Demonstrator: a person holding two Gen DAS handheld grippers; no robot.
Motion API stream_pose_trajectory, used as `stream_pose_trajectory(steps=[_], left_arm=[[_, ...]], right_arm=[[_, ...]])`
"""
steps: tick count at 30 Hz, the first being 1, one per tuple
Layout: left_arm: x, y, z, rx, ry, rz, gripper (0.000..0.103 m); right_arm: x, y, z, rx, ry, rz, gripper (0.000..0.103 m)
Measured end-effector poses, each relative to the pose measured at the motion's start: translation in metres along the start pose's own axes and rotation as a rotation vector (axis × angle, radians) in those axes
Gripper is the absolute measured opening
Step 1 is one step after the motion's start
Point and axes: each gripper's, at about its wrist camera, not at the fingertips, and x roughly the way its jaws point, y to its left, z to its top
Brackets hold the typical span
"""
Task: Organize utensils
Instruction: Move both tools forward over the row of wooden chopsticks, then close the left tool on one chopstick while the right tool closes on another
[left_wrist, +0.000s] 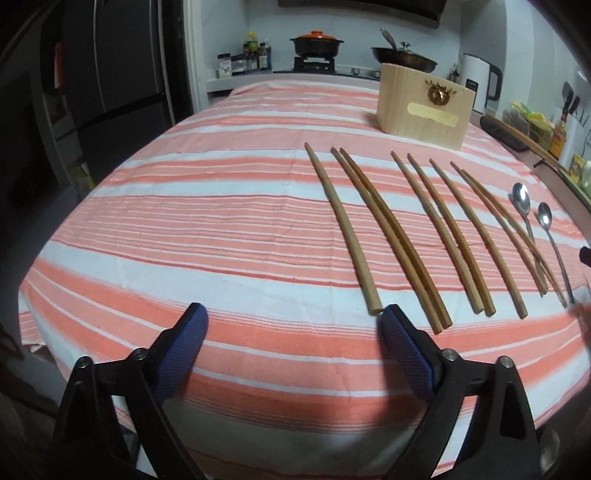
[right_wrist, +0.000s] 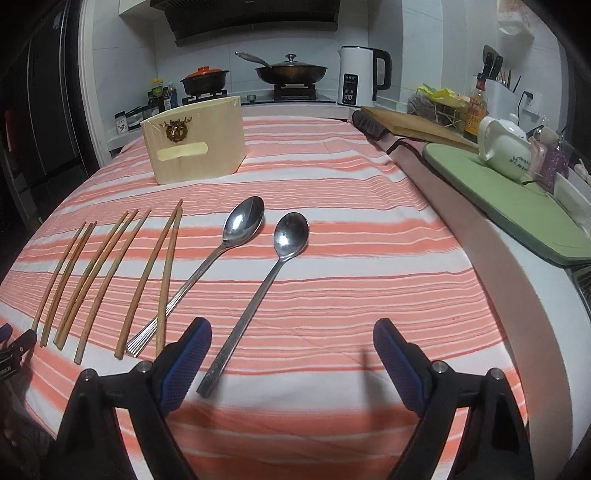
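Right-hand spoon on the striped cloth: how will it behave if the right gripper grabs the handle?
The right-hand spoon looks like polished steel, so probably stiff and a bit slippery between the pads. Its handle is thin and lies flat on the striped cloth, so the fingertips may snag fabric. The bowl end likely outweighs the handle, so it may tip bowl-down when lifted.

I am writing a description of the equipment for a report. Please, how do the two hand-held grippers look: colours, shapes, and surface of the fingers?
Both look alike. The left hand-held gripper and the right hand-held gripper each have two black angular plastic fingers with round silver screws at the joints. The inner pads are dark blue with a fine textured surface. No cables or sleeves are visible.
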Motion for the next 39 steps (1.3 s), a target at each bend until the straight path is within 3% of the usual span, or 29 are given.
stream_pose_trajectory(steps=[6, 9, 13, 16, 20, 22, 28, 31, 34, 36, 38, 39], left_arm=[[-0.004, -0.016, -0.002, 0.051, -0.047, -0.043, 0.045], [-0.002, -0.027, -0.002, 0.091, -0.073, -0.043, 0.037], [0.002, -0.032, 0.002, 0.104, -0.083, -0.034, 0.037], [0.003, -0.028, 0.003, 0.095, -0.084, -0.056, 0.036], [0.002, -0.027, 0.002, 0.104, -0.090, -0.087, 0.015], [0.001, -0.030, 0.002, 0.119, -0.094, -0.091, 0.009], [0.000, -0.026, 0.001, 0.105, -0.087, -0.105, 0.008], [-0.002, -0.023, 0.000, 0.098, -0.085, -0.107, 0.009], [-0.004, -0.019, -0.002, 0.091, -0.084, -0.123, 0.012], [-0.006, -0.016, -0.003, 0.087, -0.085, -0.134, 0.033], [-0.007, -0.015, -0.005, 0.083, -0.091, -0.136, 0.046], [-0.006, -0.016, -0.005, 0.085, -0.091, -0.134, 0.047]], right_arm=[[0.005, 0.006, 0.001, -0.010, 0.005, 0.003, 0.090], [0.006, 0.005, 0.002, 0.006, 0.006, 0.010, 0.090], [0.004, 0.007, 0.006, 0.002, -0.006, 0.025, 0.089], [-0.004, 0.020, 0.003, -0.037, -0.010, 0.083, 0.079], [-0.019, 0.053, -0.017, -0.125, 0.007, 0.225, 0.073], [-0.020, 0.067, -0.028, -0.176, 0.022, 0.256, 0.063], [-0.009, 0.073, -0.039, -0.194, 0.035, 0.296, 0.044], [-0.006, 0.078, -0.041, -0.222, 0.038, 0.331, 0.037], [-0.002, 0.079, -0.044, -0.225, 0.038, 0.305, 0.036], [-0.003, 0.078, -0.045, -0.224, 0.027, 0.289, 0.035], [-0.004, 0.076, -0.047, -0.223, 0.016, 0.286, 0.035], [-0.004, 0.076, -0.048, -0.222, 0.008, 0.285, 0.035]])
